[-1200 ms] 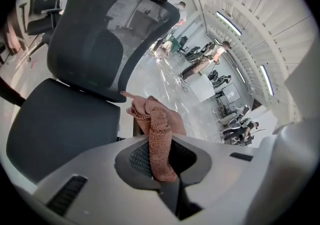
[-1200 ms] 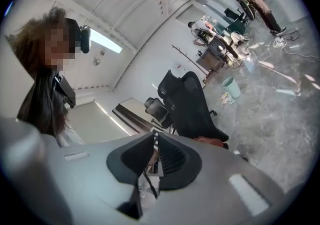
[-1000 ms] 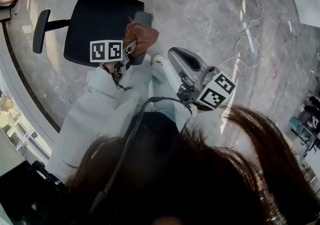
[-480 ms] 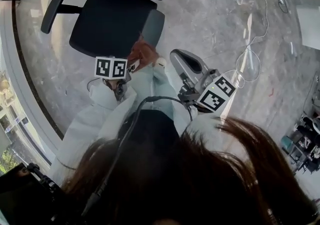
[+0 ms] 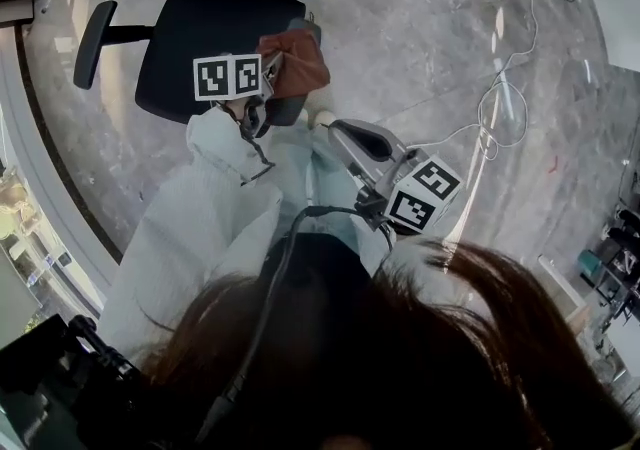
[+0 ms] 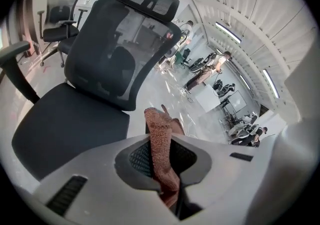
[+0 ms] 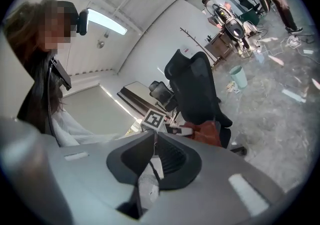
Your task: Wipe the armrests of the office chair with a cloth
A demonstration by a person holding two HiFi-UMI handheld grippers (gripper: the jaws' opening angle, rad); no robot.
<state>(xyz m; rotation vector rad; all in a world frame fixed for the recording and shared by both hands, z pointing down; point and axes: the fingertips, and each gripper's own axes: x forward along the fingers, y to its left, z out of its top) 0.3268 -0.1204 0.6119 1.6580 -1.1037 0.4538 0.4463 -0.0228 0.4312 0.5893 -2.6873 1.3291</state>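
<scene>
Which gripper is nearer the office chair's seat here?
Left. The left gripper, shut on the cloth, is over the near corner of the seat. The right gripper is further back, apart from the chair.

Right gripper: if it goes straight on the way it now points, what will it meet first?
Probably the left gripper, whose marker cube sits just above the right gripper's shut jaws in that view; the red cloth it holds lies slightly aside. Depth is unclear.
</scene>
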